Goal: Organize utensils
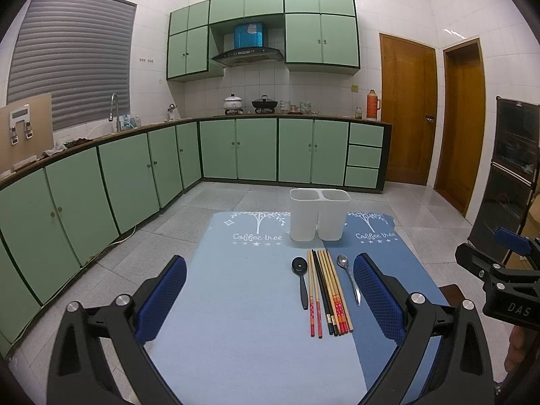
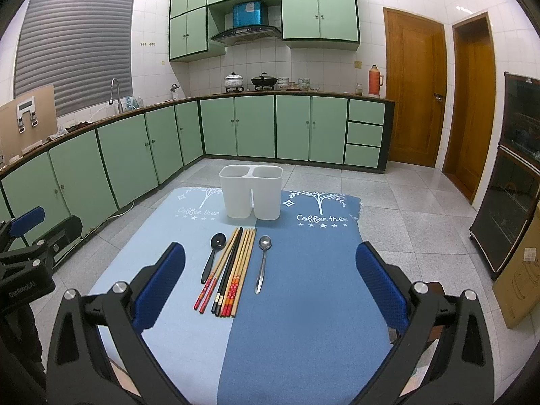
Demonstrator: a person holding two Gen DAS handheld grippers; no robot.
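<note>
A white two-compartment utensil holder stands upright at the far end of a blue mat. In front of it lie a black spoon, several chopsticks side by side, and a metal spoon. My left gripper hovers open above the mat, near the utensils' handle ends. My right gripper is also open, with nothing between its fingers. Both holder compartments look empty.
The mat covers a low table on a tiled kitchen floor. Green cabinets run along the left and back walls. A dark glass-door cabinet and a cardboard box stand on the right. Two wooden doors are at the back right.
</note>
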